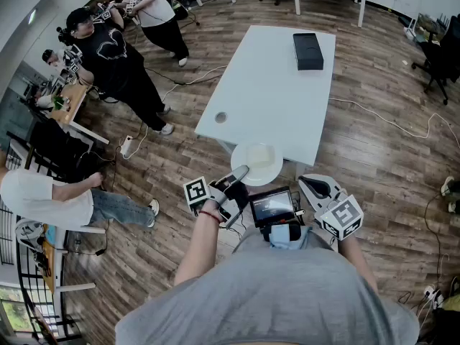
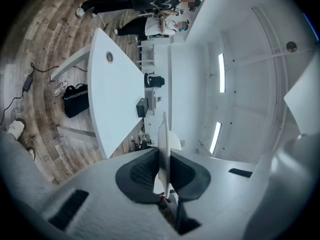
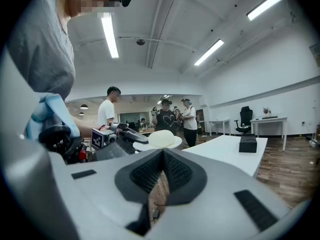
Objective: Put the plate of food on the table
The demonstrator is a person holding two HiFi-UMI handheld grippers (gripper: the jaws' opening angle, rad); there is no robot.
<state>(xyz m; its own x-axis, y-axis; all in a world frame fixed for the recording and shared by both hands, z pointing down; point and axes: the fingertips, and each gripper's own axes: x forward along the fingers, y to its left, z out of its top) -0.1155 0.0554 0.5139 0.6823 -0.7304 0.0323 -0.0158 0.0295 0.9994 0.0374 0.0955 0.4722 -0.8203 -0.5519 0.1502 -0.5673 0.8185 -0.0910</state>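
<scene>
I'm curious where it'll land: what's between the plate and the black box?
Nothing. In the head view, only bare white table lies between the plate and the black box.

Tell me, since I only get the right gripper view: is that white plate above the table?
Observer: The head view shows the plate overlapping the near edge of the table, with part of it hanging past the edge.
Operator: What holds it?
Observer: The left gripper. Its own view shows both jaws shut on the plate's rim, seen edge-on.
Operator: Is anything in the way on the table?
Observer: There is a small round disc near the table's left edge, apart from the plate.
</scene>
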